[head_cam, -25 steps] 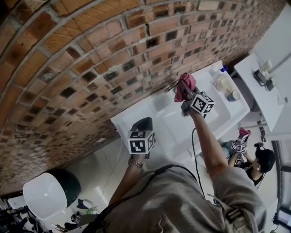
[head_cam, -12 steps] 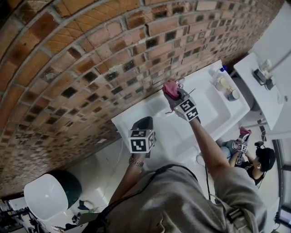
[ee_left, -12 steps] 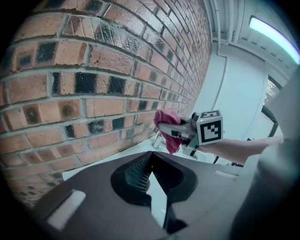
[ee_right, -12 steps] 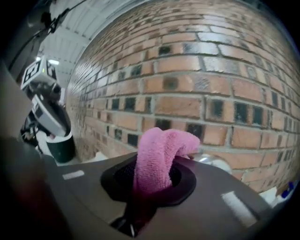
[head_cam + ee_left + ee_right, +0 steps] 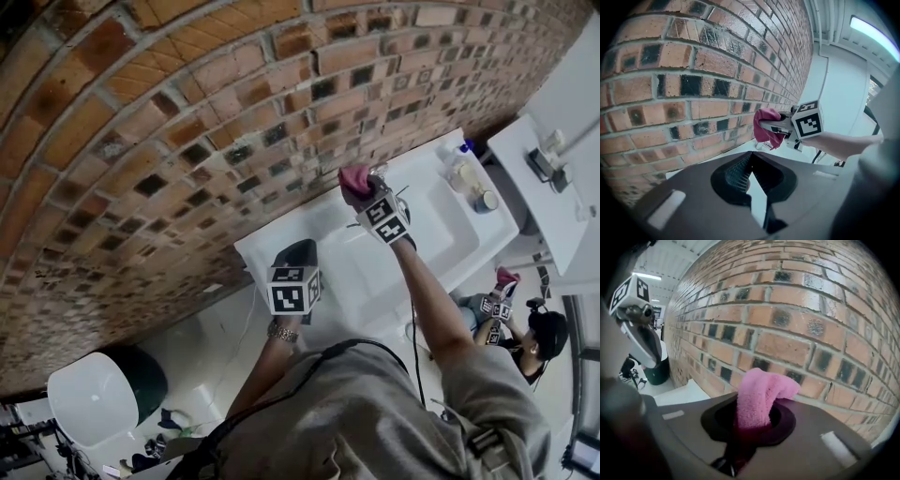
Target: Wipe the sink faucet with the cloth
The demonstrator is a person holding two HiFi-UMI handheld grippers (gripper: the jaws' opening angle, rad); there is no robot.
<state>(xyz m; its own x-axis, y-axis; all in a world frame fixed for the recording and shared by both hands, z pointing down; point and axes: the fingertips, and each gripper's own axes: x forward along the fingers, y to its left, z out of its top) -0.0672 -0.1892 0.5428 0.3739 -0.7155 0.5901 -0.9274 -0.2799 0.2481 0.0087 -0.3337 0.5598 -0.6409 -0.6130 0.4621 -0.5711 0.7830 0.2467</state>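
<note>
Head view: pinches pink cloth (image 5: 353, 177) in right gripper (image 5: 362, 190), just beside faucet (image 5: 379, 171) at cloth's 2 o'clock on sink's (image 5: 441, 223) back rim; needs a short sweep that way. Holds left gripper (image 5: 296, 251) pressed together, empty, well apart at 7 o'clock.

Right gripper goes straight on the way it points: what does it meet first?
Probably the brick wall: it fills the right gripper view beyond the pink cloth clamped in the right gripper, so the cloth would touch first. Depth unclear.

right gripper (image 5: 751, 425): clamped on pink cloth (image 5: 761, 397) | brick wall (image 5: 797, 324) close ahead | left gripper (image 5: 640, 329) upper-left
</note>
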